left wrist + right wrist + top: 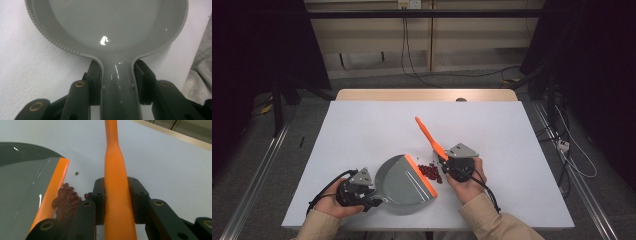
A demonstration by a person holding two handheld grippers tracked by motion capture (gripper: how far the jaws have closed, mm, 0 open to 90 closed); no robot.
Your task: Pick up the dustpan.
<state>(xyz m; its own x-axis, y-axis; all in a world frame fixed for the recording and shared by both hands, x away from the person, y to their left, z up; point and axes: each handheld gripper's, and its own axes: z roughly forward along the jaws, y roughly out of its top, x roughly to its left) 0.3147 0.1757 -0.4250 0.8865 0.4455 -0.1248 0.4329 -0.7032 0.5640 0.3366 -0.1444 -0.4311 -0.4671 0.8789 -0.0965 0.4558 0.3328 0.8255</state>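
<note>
Two grippers clamp tools: left gripper (371, 196) grips the dustpan (404, 181) handle, right gripper (445, 161) the brush (430, 138). Beans (431, 171) lie touching the dustpan's lip. Sweeping step; next, probably push beans into the dustpan.

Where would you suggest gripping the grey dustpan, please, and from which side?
Probably by its narrow handle, approached from the rear, opposite the orange lip. The handle is straight and slim enough for tongs, whereas the pan is wide. The left tongs clamp it there.
</note>
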